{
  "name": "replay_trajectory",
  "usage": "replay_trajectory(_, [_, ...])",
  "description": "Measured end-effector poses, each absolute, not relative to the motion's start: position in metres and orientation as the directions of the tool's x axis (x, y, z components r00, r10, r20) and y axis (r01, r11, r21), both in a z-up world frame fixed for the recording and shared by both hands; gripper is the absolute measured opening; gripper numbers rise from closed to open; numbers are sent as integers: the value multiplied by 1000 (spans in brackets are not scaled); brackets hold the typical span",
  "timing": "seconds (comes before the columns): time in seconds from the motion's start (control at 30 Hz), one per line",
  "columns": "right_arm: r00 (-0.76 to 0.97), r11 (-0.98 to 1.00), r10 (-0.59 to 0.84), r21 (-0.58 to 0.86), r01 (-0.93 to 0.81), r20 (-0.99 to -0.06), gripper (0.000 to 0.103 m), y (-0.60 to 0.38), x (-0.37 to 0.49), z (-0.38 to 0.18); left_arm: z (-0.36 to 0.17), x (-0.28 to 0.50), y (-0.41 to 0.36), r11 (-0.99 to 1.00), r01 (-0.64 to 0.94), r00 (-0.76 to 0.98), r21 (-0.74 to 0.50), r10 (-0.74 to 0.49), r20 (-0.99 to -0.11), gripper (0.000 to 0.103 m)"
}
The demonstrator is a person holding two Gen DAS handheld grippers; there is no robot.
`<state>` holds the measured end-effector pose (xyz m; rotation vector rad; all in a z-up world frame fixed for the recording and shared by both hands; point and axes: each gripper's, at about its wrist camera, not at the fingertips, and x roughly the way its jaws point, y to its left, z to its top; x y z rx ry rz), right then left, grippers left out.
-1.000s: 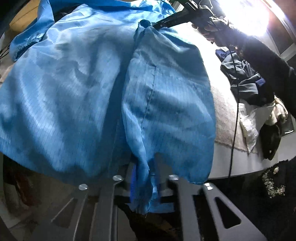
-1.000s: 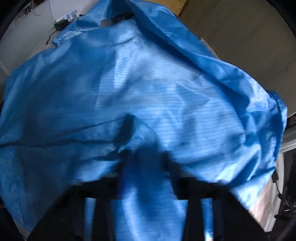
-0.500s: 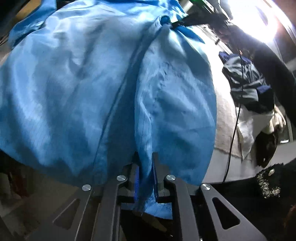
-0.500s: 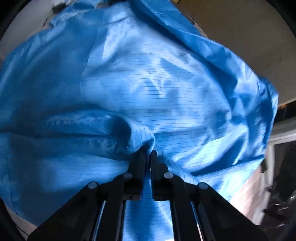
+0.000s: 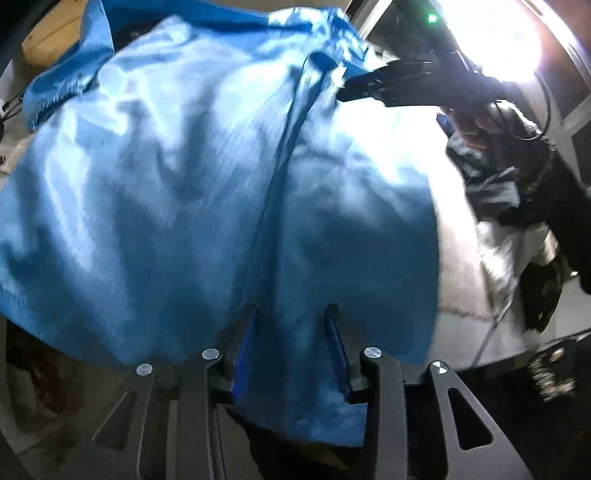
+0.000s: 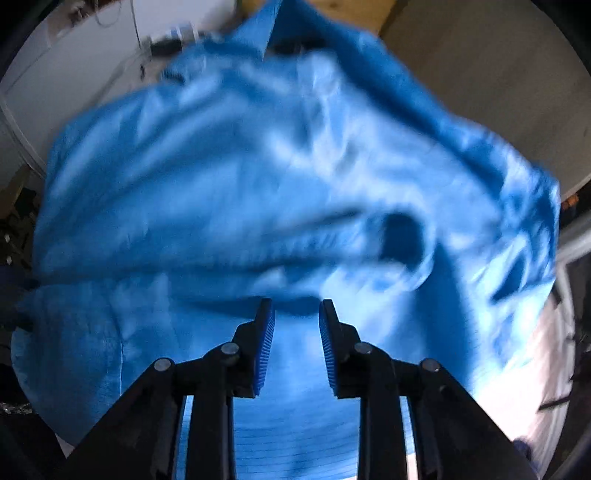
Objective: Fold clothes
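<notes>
A blue lined garment (image 5: 192,177) lies spread over the table and fills both views (image 6: 258,177). My left gripper (image 5: 291,314) is open, its blue pads apart, with the garment's near hem lying loosely between the fingers. My right gripper (image 6: 295,306) is open too, its pads apart just above the cloth, holding nothing. The right gripper also shows in the left wrist view (image 5: 384,83) at the garment's far edge, held by a hand in a dark sleeve.
A pile of dark and white clothes (image 5: 509,206) lies on the right of the table. A grey mat (image 5: 458,266) lies under the garment. A cable (image 5: 495,314) hangs at the right. A wooden board (image 6: 369,14) and a grey floor (image 6: 480,74) lie beyond.
Both grippers were shut on folds of the garment half a second ago and have opened. The cloth has dropped and settled flatter.
</notes>
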<state>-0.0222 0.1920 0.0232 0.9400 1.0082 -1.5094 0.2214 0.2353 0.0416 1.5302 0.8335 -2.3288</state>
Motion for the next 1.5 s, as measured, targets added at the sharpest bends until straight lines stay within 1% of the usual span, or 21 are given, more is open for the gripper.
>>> replay_trajectory(0.03, [-152, -113, -297, -124, 986, -943, 25, 194, -27, 9, 42, 232, 232, -809, 483, -416, -334, 124, -901, 34])
replay_trajectory(0.07, [-166, -127, -313, -132, 983, -935, 29, 200, -26, 11, 44, 244, 223, -810, 490, -409, -323, 114, -905, 34])
replay_trajectory(0.17, [-190, -214, -248, -137, 967, -950, 31, 213, -32, 16, 47, 276, 183, -815, 519, -402, -257, 33, -915, 35])
replay_trajectory(0.2, [-188, -262, -258, -118, 958, -948, 31, 218, -34, 24, 48, 287, 170, -816, 528, -399, -235, 6, -917, 39])
replay_trajectory(0.23, [-186, -311, -270, -97, 946, -945, 31, 223, -35, 32, 49, 298, 157, -816, 538, -396, -213, -21, -918, 46])
replay_trajectory(0.3, [-152, -363, -322, -27, 931, -934, 31, 227, -25, 50, 52, 320, 131, -814, 557, -388, -168, -76, -919, 52])
replay_trajectory(0.43, [-118, -418, -410, 72, 906, -904, 32, 214, 12, 76, 56, 364, 78, -801, 593, -369, -79, -183, -911, 52])
replay_trajectory(0.57, [-60, -428, -484, 176, 886, -873, 34, 159, 74, 75, 29, 360, 52, -872, 469, -393, -139, -65, -917, 52])
replay_trajectory(0.6, [-49, -430, -499, 198, 881, -865, 36, 145, 94, 74, 24, 356, 48, -888, 433, -399, -154, -36, -916, 52])
replay_trajectory(0.63, [-35, -417, -508, 211, 884, -861, 43, 126, 120, 71, 23, 351, 44, -901, 395, -418, -179, -3, -908, 52])
replay_trajectory(0.67, [-20, -403, -516, 222, 888, -856, 45, 108, 145, 68, 23, 346, 40, -912, 352, -444, -211, 36, -895, 52])
replay_trajectory(0.8, [-80, -361, -452, 100, 927, -888, 45, 57, 224, 55, 45, 322, 13, -900, 213, -554, -379, 208, -806, 51])
replay_trajectory(0.9, [-140, -363, -436, 32, 931, -889, 48, 41, 252, 51, 69, 306, -3, -919, 117, -571, -377, 248, -782, 52])
replay_trajectory(0.93, [-147, -367, -432, 24, 930, -890, 53, 33, 255, 45, 75, 305, -10, -929, 104, -572, -354, 236, -786, 52])
replay_trajectory(1.03, [-165, -364, -415, -3, 932, -895, 53, 12, 269, 33, 88, 315, -34, -955, 114, -573, -275, 163, -804, 52])
replay_trajectory(1.23, [-314, -235, -345, -243, 941, -884, 53, -33, 306, 8, 82, 373, -69, -929, 207, -562, -306, 143, -815, 53])
replay_trajectory(1.27, [-319, -238, -331, -249, 939, -888, 48, -35, 304, 7, 80, 378, -68, -932, 203, -558, -301, 143, -818, 53])
replay_trajectory(1.3, [-322, -243, -316, -252, 937, -892, 39, -37, 302, 6, 78, 381, -65, -935, 191, -556, -299, 148, -818, 53])
replay_trajectory(1.33, [-282, -271, -326, -196, 942, -902, 15, -34, 293, 11, 77, 384, -61, -938, 179, -555, -296, 152, -818, 53])
replay_trajectory(1.37, [-232, -313, -345, -121, 942, -910, 7, -29, 282, 17, 75, 387, -58, -941, 167, -553, -293, 157, -818, 53])
replay_trajectory(1.5, [-122, -508, -482, 163, 846, -868, 6, 9, 230, 53, 72, 383, -33, -938, 102, -562, -330, 220, -797, 55])
